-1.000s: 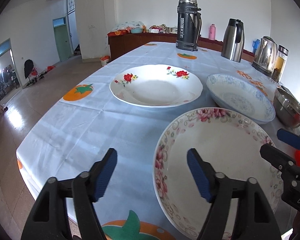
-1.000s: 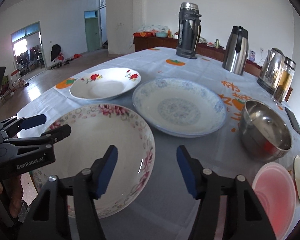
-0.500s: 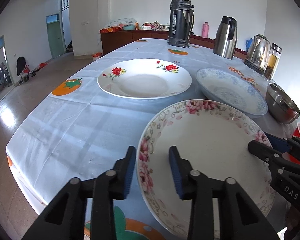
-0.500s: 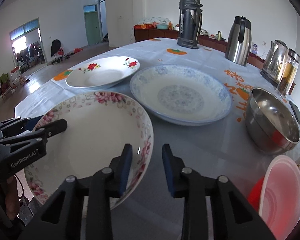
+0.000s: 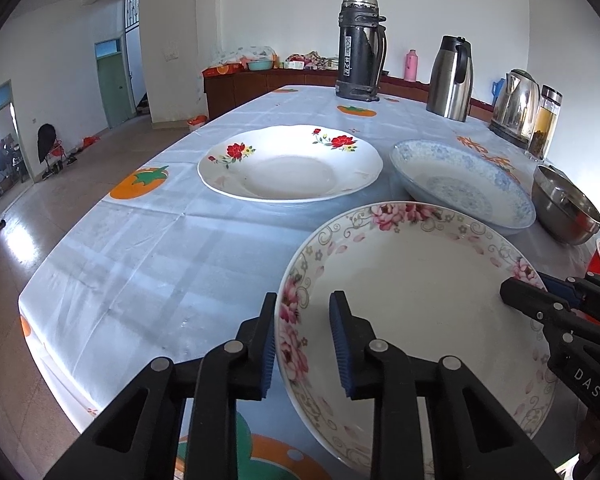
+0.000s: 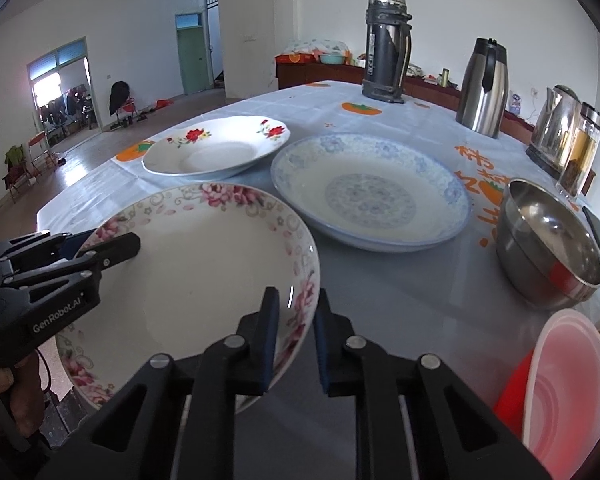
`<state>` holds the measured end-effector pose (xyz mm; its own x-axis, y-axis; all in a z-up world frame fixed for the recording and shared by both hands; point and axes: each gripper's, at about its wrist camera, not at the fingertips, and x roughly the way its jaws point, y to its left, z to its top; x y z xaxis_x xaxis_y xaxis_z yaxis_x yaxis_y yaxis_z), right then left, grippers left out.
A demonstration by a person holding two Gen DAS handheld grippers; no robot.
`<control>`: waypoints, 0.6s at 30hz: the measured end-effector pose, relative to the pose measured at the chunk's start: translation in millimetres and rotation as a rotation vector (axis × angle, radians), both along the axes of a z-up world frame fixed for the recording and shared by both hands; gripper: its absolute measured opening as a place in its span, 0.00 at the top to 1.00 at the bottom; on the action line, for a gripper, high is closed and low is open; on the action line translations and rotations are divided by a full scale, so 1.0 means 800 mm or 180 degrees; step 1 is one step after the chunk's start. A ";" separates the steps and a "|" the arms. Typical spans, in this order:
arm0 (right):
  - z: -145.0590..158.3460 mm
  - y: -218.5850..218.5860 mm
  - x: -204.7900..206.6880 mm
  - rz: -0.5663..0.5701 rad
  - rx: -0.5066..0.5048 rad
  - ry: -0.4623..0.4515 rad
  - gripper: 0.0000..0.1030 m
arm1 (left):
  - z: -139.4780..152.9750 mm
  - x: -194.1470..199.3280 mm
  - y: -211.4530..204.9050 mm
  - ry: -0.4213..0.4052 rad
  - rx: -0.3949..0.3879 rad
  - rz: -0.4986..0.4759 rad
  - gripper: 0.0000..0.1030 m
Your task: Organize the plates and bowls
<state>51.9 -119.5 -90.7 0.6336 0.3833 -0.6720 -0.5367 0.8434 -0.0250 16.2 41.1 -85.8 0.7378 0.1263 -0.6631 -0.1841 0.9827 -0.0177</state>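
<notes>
Left hand-held gripper point(image 5: 302, 338) reaches in low and level from the near table point(image 5: 148, 248) edge, its blue pads clamped on the left rim of the pink plate point(image 5: 420, 280). Right hand-held gripper point(image 6: 294, 332) enters from the opposite side, pads pinching the plate's right rim. The plate sits nearest the edge, with the red plate point(image 5: 290, 162) and the blue plate point(image 6: 370, 192) behind it.

A: Left gripper point(image 5: 302, 344)?
B: Matte black arms, silver rivets, ribbed blue pads; white "GenRobot.AI" lettering at nine o'clock.
A: Right gripper point(image 6: 294, 340)?
B: Same build; "DAS" printed at four o'clock.
</notes>
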 end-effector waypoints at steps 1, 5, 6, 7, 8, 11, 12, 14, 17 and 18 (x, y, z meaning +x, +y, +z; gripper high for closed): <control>0.000 0.001 -0.001 -0.0001 -0.0012 -0.0026 0.84 | 0.000 0.000 -0.001 -0.0010 0.0039 0.0009 0.74; 0.001 0.005 -0.003 -0.0003 -0.0081 -0.0080 0.84 | 0.000 0.000 -0.002 -0.0028 0.0099 0.0027 0.75; 0.001 0.005 -0.004 0.0000 -0.0093 -0.0094 0.84 | 0.000 0.000 -0.001 -0.0033 0.0078 0.0034 0.76; 0.002 0.005 -0.005 0.0002 -0.0104 -0.0116 0.84 | 0.001 -0.001 0.001 -0.0044 0.0069 0.0044 0.76; 0.003 0.006 -0.007 0.0011 -0.0112 -0.0144 0.84 | 0.001 -0.001 0.002 -0.0052 0.0065 0.0054 0.77; 0.010 0.008 -0.009 0.0047 -0.0092 -0.0203 0.84 | 0.002 -0.001 0.006 -0.0063 0.0029 0.0100 0.77; 0.014 0.009 -0.010 0.0063 -0.0072 -0.0232 0.84 | 0.002 -0.001 0.008 -0.0067 0.0021 0.0115 0.77; 0.018 0.010 -0.009 0.0097 -0.0034 -0.0271 0.84 | 0.005 -0.001 0.011 -0.0086 0.0007 0.0155 0.77; 0.024 0.012 -0.007 0.0124 0.0013 -0.0329 0.84 | 0.011 -0.003 0.013 -0.0153 -0.0016 0.0199 0.79; 0.025 0.012 -0.004 0.0124 0.0033 -0.0328 0.84 | 0.013 -0.004 0.014 -0.0173 -0.0019 0.0209 0.80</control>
<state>48.5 -109.9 -70.7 0.6836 0.4156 -0.6000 -0.5641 0.8225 -0.0730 13.4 52.1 -75.5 0.7629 0.1718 -0.6233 -0.2469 0.9684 -0.0353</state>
